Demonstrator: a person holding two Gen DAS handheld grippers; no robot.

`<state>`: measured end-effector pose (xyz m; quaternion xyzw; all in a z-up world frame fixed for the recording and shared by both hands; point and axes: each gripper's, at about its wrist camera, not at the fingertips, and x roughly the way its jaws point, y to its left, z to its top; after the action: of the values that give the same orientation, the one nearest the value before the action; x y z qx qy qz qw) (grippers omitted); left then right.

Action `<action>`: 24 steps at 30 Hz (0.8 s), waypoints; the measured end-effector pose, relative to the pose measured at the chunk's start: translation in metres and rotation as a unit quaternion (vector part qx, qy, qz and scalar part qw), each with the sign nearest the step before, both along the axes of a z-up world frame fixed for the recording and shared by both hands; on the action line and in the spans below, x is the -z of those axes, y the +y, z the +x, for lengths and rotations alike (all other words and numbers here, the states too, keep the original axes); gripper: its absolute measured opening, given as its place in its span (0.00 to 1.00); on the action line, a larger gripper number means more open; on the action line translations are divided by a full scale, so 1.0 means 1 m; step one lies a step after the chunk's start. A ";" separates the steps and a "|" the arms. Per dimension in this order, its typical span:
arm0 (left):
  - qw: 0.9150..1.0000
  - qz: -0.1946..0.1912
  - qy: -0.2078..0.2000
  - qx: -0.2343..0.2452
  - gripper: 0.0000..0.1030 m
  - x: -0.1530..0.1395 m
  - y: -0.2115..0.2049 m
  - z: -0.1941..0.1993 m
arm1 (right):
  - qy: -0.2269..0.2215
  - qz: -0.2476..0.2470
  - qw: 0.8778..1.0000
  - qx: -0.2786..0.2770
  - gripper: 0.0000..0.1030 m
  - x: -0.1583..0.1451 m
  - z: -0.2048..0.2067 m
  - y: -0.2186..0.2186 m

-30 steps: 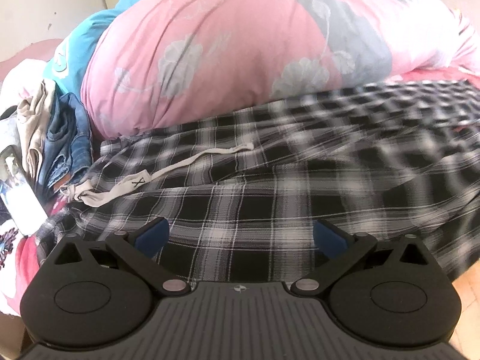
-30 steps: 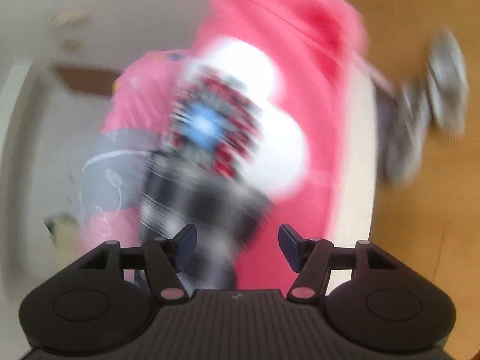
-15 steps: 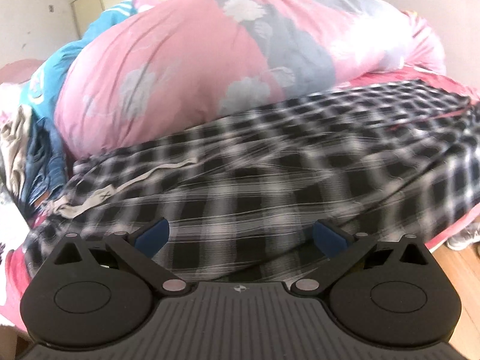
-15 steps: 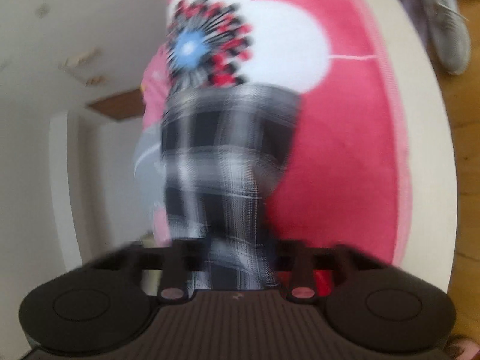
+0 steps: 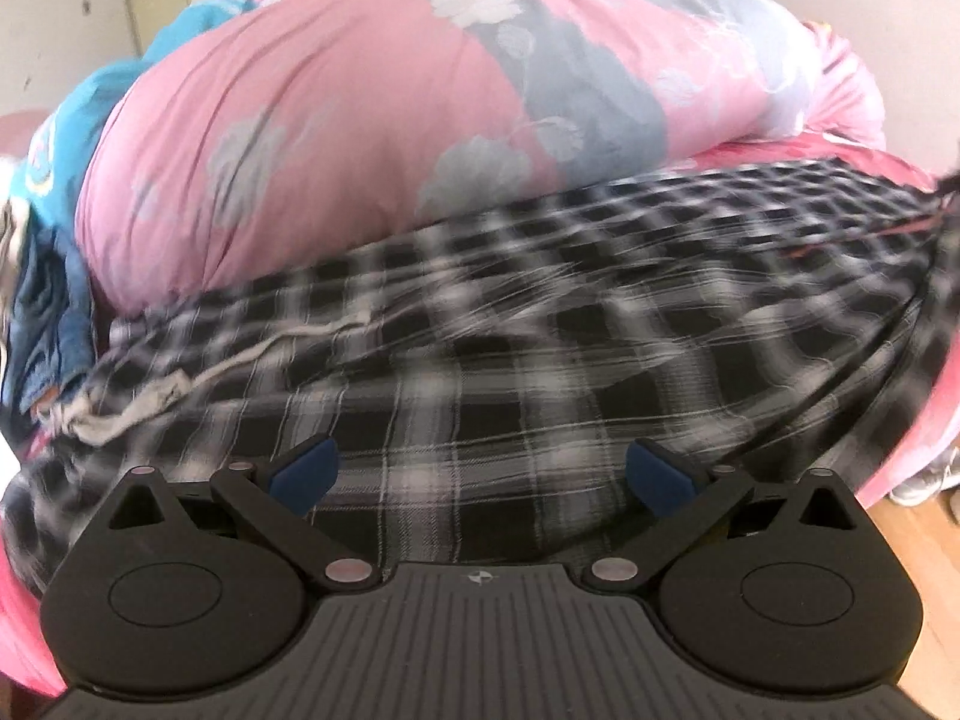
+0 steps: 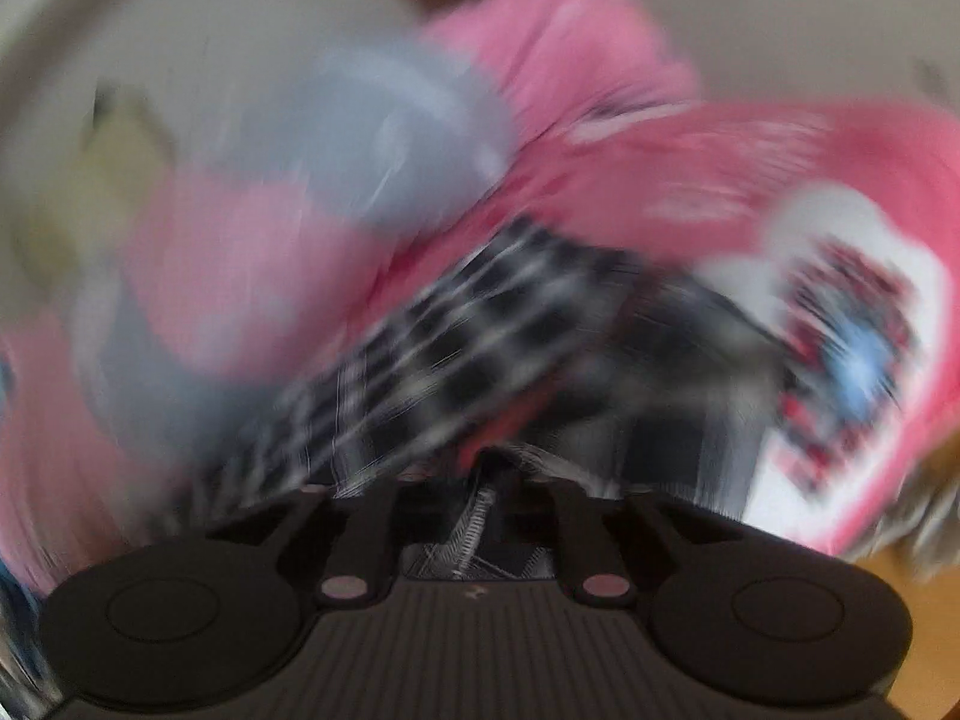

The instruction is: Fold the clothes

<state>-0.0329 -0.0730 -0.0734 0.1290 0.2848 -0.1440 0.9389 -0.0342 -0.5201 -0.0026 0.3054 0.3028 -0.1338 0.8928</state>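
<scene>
Plaid trousers (image 5: 480, 360) lie unfolded on the bed; your left gripper (image 5: 480, 474) is spread, your right gripper (image 6: 480, 498) pinches fabric while its jaws are opening.

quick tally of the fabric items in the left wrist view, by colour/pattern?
Black-and-white plaid garment: 1
Pink-and-grey floral duvet: 1
Turquoise fabric: 1
Blue denim: 1
Beige drawstring on the plaid: 1
Total: 5. Far-left pile is cut off by the frame edge, so it may hold more.
</scene>
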 end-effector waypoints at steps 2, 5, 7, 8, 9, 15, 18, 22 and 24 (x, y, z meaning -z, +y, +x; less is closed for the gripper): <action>1.000 -0.013 0.007 -0.001 1.00 0.001 0.003 0.002 | 0.052 -0.008 0.998 -0.042 0.53 -0.001 0.041 0.003; 1.000 -0.013 0.013 0.012 1.00 0.005 0.003 0.005 | 0.106 0.007 0.992 -0.070 0.56 -0.005 0.074 0.003; 1.000 -0.010 0.014 0.022 1.00 0.008 0.002 0.006 | 0.118 0.031 0.990 -0.076 0.61 -0.011 0.074 0.000; 0.999 -0.008 0.013 0.028 1.00 0.009 0.001 0.006 | 0.127 0.041 0.988 -0.081 0.66 -0.014 0.075 -0.004; 0.999 -0.007 0.013 0.033 1.00 0.010 0.000 0.006 | 0.137 0.051 0.986 -0.087 0.68 -0.017 0.077 -0.008; 0.999 -0.014 0.023 0.046 1.00 0.016 -0.006 0.007 | 0.221 0.090 0.967 -0.091 0.75 -0.021 0.083 -0.021; 0.998 -0.014 0.026 0.050 1.00 0.018 -0.007 0.006 | 0.243 0.080 0.962 -0.097 0.75 -0.025 0.080 -0.014; 0.998 -0.014 0.028 0.053 1.00 0.019 -0.007 0.006 | 0.219 0.099 0.967 -0.089 0.75 -0.037 0.058 -0.012; 0.998 -0.015 0.030 0.052 1.00 0.019 -0.005 0.006 | 0.204 0.116 0.969 -0.075 0.75 -0.035 0.037 -0.014</action>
<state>-0.0272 -0.0783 -0.0922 0.1248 0.3032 -0.2004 0.9232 0.0028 -0.5344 0.0325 0.3500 0.5136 -0.0901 0.7782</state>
